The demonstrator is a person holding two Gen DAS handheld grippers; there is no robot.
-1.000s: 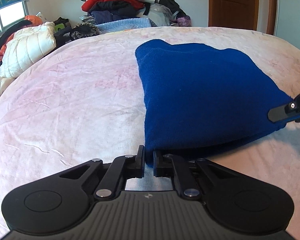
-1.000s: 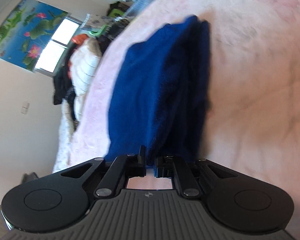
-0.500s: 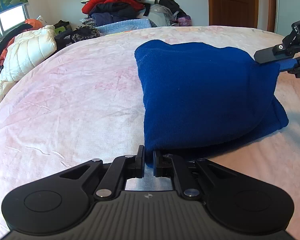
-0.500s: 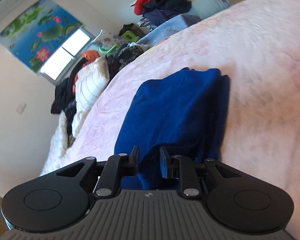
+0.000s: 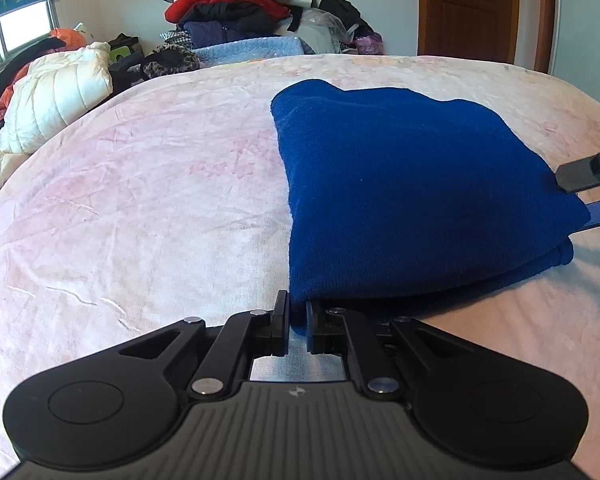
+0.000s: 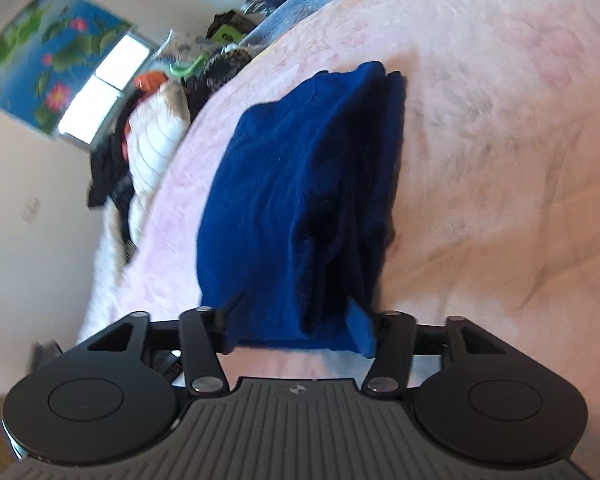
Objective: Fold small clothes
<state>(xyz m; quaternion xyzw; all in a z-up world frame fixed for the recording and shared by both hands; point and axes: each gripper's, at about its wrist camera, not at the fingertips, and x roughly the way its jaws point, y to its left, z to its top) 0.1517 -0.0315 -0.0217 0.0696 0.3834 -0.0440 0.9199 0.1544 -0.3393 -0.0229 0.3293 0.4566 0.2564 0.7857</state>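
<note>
A: Where is the blue garment (image 5: pixel 412 184) lying?
B: Folded on the pink bed (image 5: pixel 140 208), toward its right edge.
A: And the grippers?
B: The left gripper (image 5: pixel 298 326) is pinching its near corner; the right gripper (image 6: pixel 296 328) is standing wide apart around its edge.

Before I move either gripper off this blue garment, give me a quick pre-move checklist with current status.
1. Left gripper clamped on the blue garment near corner: ok, fingers nearly closed on fabric.
2. Right gripper released: ok, fingers spread wide around the fold's end.
3. Right fingers free of cloth: cannot tell, view blurred.
4. Garment lying folded on the pink bedspread: ok, layers stacked.
5. Edges aligned: not ok, lower layer sticks out at the right corner.
</note>
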